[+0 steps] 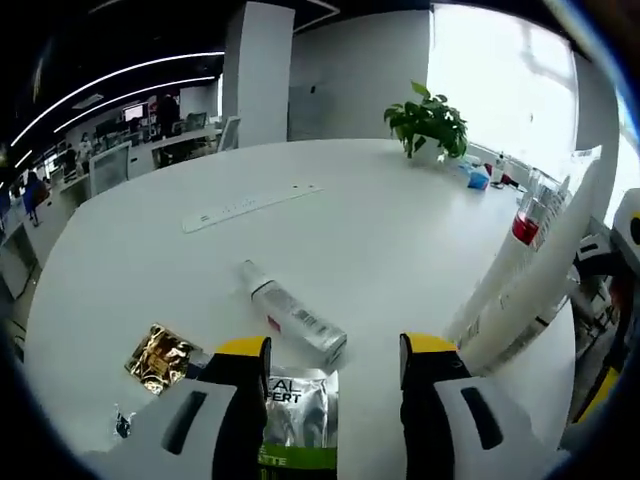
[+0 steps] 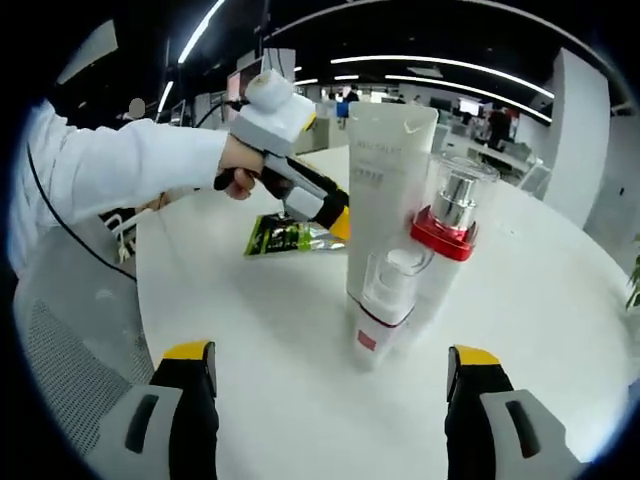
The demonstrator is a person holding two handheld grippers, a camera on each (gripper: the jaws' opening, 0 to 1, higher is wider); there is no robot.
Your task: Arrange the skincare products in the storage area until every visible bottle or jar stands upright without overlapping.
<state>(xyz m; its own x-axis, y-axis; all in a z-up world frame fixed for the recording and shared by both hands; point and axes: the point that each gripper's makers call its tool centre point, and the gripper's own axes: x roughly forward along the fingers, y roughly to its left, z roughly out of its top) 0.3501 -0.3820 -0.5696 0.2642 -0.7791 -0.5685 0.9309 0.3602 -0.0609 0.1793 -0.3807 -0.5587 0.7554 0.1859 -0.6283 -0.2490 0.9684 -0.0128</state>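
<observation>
- Left gripper view: the left tongs (image 1: 335, 365) sit low over the white tabletop (image 1: 380, 230), jaws spread wide with nothing between them.
- Just beyond the jaw tips lies a slim white bottle (image 1: 293, 313), flat on its side, with a small red mark and printed text on its label.
- Under the left jaw lies a silver sachet (image 1: 298, 410) with a green band at its bottom edge, flat on the tabletop.
- To the left of that sits a crumpled gold wrapper (image 1: 160, 357).
- Over on the right, a tall white tube (image 1: 535, 270) and a clear pump bottle (image 1: 527, 215) with a red collar stand close together.
- Far side of the tabletop: a potted plant (image 1: 428, 122) and a long white power strip (image 1: 250, 205).
- Right gripper view: the right tongs (image 2: 335, 385) are also wide open, gripping nothing, facing the standing group.
- The white tube (image 2: 385, 190) stands upright on its cap; the red-collared pump bottle (image 2: 450, 225) stands right beside it, and a smaller capped bottle (image 2: 385, 300) with a red band stands in front, the three overlapping in this view.
- Behind them a hand (image 2: 238, 160) in a white sleeve holds the left tongs (image 2: 335, 220) above the green sachet (image 2: 285, 236).
</observation>
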